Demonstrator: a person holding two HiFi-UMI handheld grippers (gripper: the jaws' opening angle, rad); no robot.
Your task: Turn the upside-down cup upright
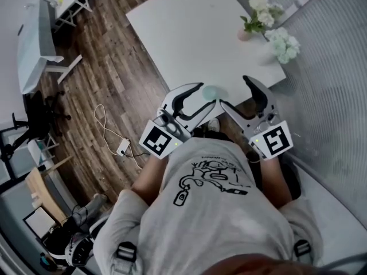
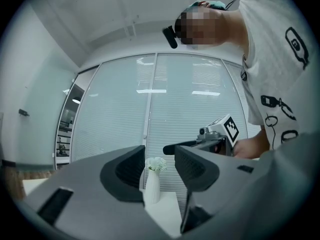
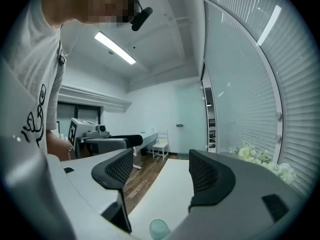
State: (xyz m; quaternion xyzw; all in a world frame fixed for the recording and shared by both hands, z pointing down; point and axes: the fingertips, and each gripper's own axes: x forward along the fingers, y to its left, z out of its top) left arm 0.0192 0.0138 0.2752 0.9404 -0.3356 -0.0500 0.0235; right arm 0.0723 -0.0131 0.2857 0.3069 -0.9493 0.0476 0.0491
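Small pale-green translucent cup [image 1: 217, 90] stands on the white table [image 1: 189, 33] near its close edge, below and between the left gripper [image 1: 202, 96] and right gripper [image 1: 235, 91]. Both grippers have jaws apart and hold nothing. Judged light, rigid and smooth-walled, likely slippery. Take it across the side wall at mid-height, with moderate pressure.

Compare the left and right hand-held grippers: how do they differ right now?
Jaw gap: the left hand-held gripper has its jaws closer together than the right hand-held gripper.
Sightline: the left looks past its jaws at a white vase of flowers; the right has the pale green cup low in its view, not between its pads.
Shared: both are open, empty, and touch nothing.
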